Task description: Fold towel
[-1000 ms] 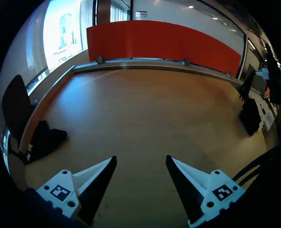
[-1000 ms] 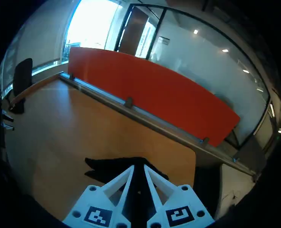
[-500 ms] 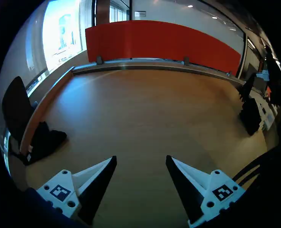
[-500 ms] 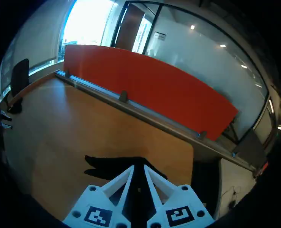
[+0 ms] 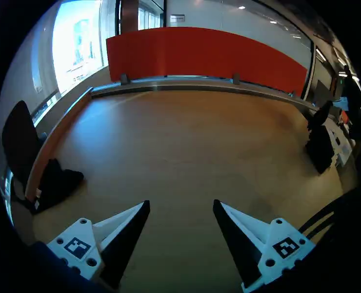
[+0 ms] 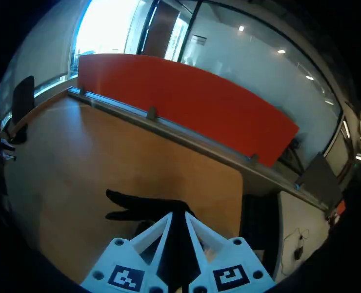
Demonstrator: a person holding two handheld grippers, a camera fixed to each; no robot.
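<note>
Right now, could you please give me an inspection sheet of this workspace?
Surface: wooden table, smooth and light brown.
Job's things: dark towel, pinched in the right gripper, with part reaching out ahead of the fingers.
Clutter: dark bundle at the table's left edge; dark object at its right edge; cannot tell what either is.
Grippers: left gripper open above the table, holding nothing; right gripper shut on the towel.
Cables: dark cables low beside the left gripper.
Surroundings: red partition along the far edge; black chair; glass wall behind.
</note>
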